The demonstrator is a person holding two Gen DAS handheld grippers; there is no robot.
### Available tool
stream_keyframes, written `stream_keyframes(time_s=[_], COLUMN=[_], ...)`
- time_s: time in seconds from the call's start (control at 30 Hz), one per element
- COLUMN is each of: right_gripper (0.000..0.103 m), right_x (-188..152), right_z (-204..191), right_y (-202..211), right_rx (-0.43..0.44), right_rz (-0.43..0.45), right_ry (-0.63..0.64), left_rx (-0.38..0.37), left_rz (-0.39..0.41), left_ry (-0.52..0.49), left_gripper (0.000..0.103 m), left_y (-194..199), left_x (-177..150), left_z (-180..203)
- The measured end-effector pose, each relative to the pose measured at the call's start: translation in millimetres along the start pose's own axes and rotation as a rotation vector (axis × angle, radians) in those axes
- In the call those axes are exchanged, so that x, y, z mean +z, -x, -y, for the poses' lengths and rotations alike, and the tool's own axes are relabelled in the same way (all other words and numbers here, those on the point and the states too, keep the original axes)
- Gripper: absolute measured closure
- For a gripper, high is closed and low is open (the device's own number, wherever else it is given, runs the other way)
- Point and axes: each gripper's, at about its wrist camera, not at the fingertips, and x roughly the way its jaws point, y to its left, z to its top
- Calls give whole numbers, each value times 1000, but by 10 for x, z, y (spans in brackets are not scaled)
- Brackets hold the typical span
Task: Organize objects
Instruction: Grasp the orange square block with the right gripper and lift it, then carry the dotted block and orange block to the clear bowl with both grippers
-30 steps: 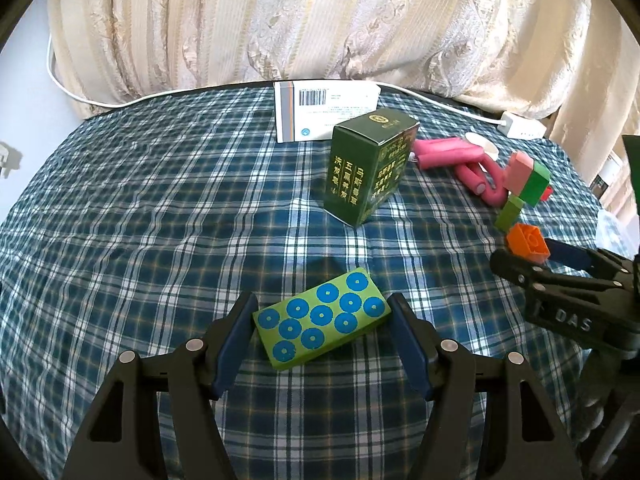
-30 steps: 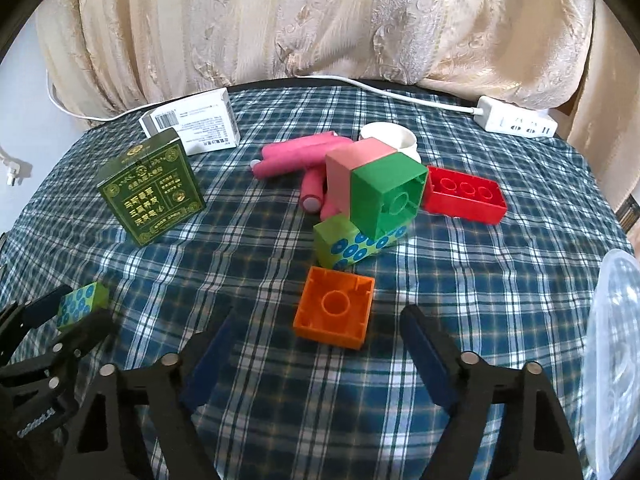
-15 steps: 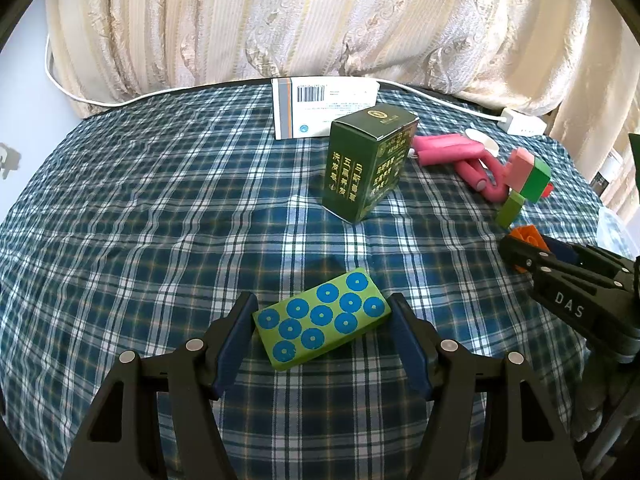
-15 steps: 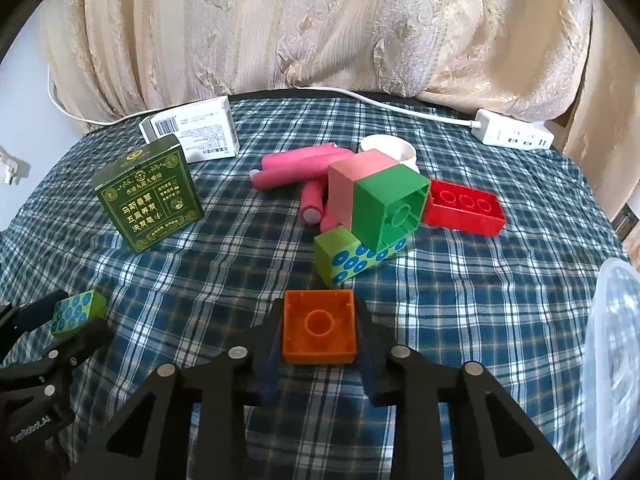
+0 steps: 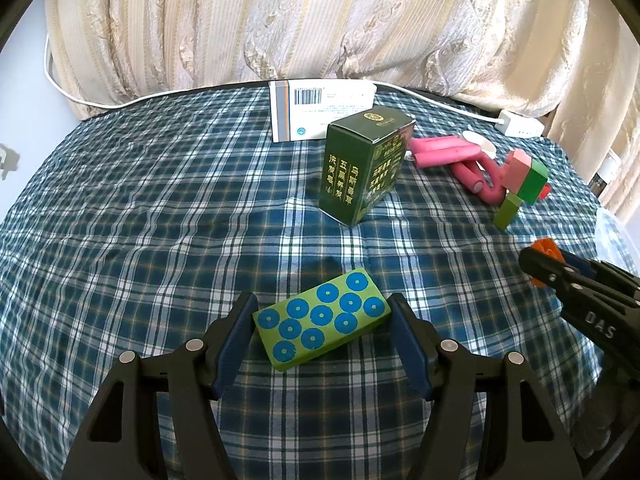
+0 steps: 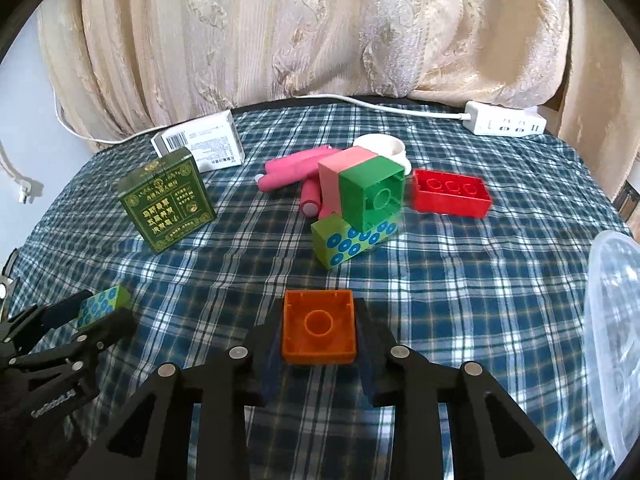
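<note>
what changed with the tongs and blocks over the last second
The right tongs closed on the orange block, which lay loose on the checked cloth a second ago between wide-open jaws. The left tongs stayed as they were, holding the green dotted block. The dark green box and block pile kept their places.

The clear plastic container [image 6: 612, 320] is cut off by the right edge of the right wrist view, so its full shape cannot be told. The white ring [image 6: 386, 148] is half hidden behind the pink block [image 6: 340, 168] and green block [image 6: 372, 192]. Print on the white carton [image 5: 320, 110] is too small to read. The orange brick [image 5: 544, 252] is mostly hidden behind the right gripper [image 5: 560, 276] in the left wrist view.
</note>
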Motion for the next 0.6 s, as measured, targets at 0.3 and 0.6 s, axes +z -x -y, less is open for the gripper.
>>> stream_keyframes(time_s=[0.3,0.6], right_gripper=[70,70], right_x=[-110,-230], right_z=[227,559], right_y=[267,550], right_rx=[-13,-34], right_rz=[39,92], right_ry=[-52,-122], left_rx=[-14,-30], left_rz=[23,32], left_ry=[-16,-71], left_gripper=[36,36], left_y=[82,178], left_x=[21,25], left_z=[83,358])
